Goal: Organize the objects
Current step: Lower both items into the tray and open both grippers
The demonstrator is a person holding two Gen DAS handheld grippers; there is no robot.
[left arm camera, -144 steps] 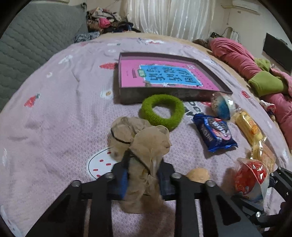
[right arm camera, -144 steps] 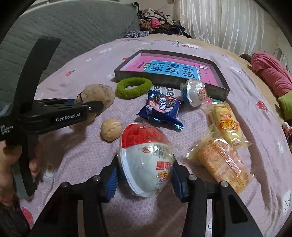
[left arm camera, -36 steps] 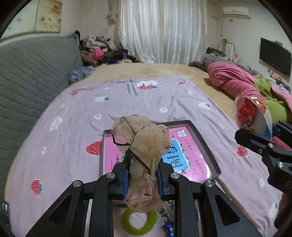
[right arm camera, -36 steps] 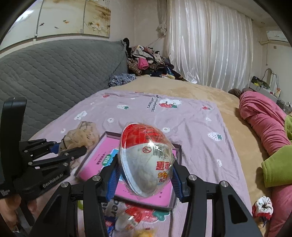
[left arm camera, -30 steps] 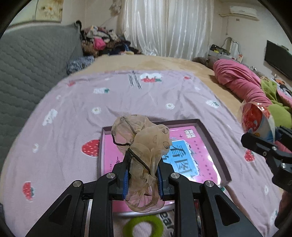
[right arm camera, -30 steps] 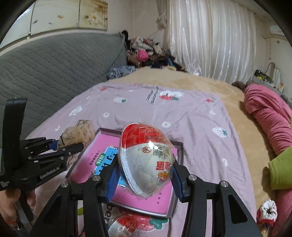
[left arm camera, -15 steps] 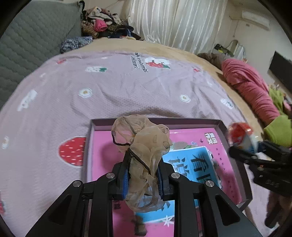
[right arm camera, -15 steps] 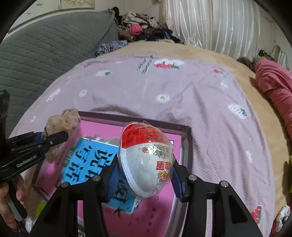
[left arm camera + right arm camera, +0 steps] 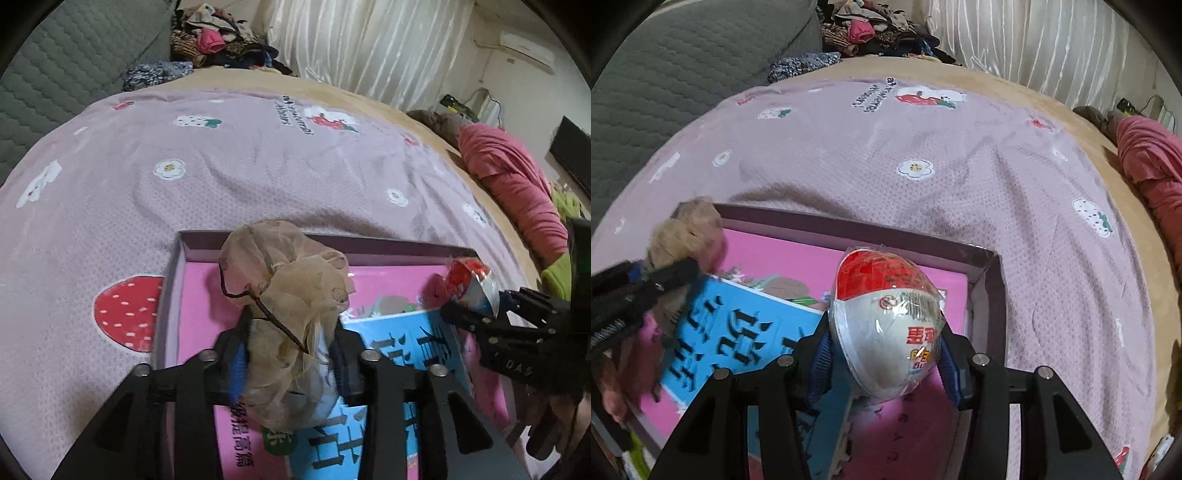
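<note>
Both grippers hung low-centre over the tray (image 9: 173, 280) for unloading: my left gripper (image 9: 291, 354) was releasing the scrunchie (image 9: 284, 295), right gripper (image 9: 884, 360) still clenched the wrapped egg (image 9: 886, 325).

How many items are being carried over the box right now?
2. A beige mesh scrunchie sits between the left tool's opening jaws over the box's left side; a wrapped red-and-white egg toy is gripped in the right tool nearer the right wall.

headboard (image 9: 74, 62) grey quilted | curtain (image 9: 369, 44) white | clothes pile (image 9: 218, 40)
</note>
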